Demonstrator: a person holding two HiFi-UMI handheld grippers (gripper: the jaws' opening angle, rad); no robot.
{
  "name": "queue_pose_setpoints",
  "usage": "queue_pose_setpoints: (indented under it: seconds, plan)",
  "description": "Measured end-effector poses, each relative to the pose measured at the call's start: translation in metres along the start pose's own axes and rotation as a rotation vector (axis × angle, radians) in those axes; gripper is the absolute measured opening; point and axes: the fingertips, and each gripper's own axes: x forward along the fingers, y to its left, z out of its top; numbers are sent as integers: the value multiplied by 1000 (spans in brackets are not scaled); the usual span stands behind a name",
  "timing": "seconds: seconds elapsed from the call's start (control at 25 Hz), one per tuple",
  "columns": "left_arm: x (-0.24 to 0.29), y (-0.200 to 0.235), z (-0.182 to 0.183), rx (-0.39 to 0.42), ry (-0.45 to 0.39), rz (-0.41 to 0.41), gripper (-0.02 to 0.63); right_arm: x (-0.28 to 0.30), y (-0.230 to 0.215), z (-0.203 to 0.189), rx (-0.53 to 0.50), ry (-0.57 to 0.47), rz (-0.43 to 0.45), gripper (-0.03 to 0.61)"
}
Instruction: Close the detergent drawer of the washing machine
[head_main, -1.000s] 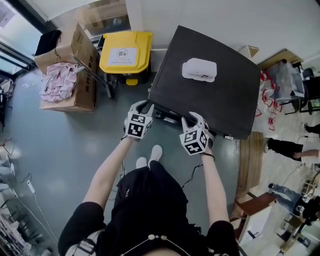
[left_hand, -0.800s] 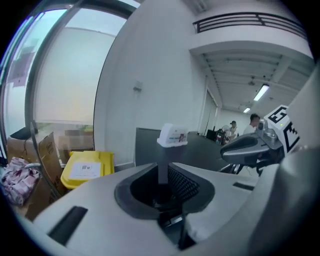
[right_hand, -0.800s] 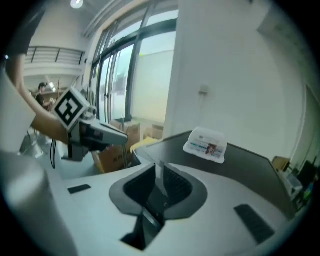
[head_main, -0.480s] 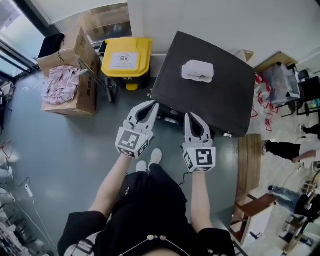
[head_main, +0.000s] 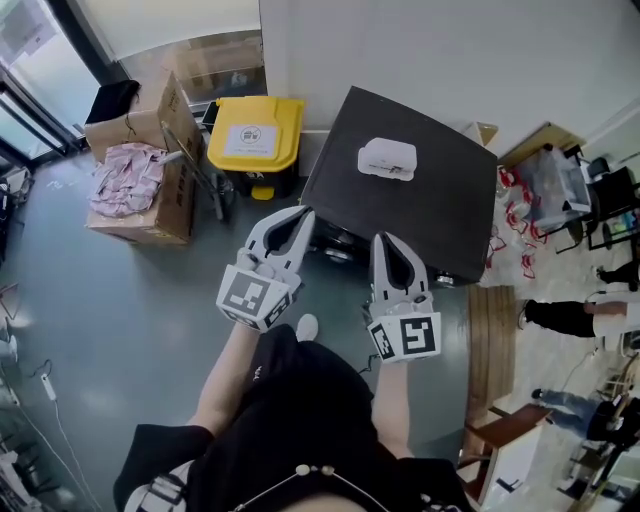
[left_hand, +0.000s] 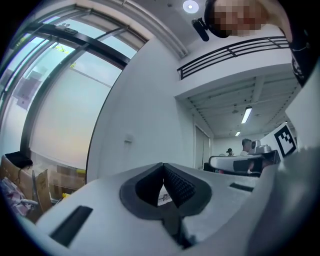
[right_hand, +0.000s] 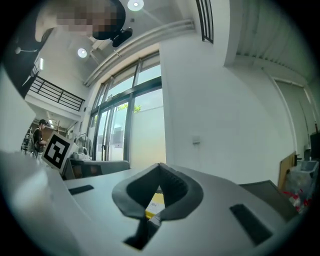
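In front of the washing machine (head_main: 420, 215), both grippers are held up level, clear of its front edge. The left gripper (head_main: 303, 214) is seen with jaws pressed together, nothing between them. The right gripper (head_main: 384, 241) is likewise pressed together and empty. The machine is set against the white wall, just beside a yellow bin (head_main: 255, 130). Its detergent drawer cannot be made out from above. A white pack (head_main: 387, 159) is seen on top.
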Motion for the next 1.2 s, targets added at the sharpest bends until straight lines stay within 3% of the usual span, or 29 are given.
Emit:
queue_pose_setpoints:
  seconds: [0.4, 0.76, 1.2]
  plan:
    - [-3, 7, 26, 44, -21, 8, 6, 5, -4, 14, -6, 3, -51, 2]
    - [6, 9, 40, 78, -32, -34, 6, 7, -17, 24, -39, 11, -119, 2]
    - [13, 14, 40, 64, -33, -42, 6, 8, -22, 24, -43, 20, -144, 2]
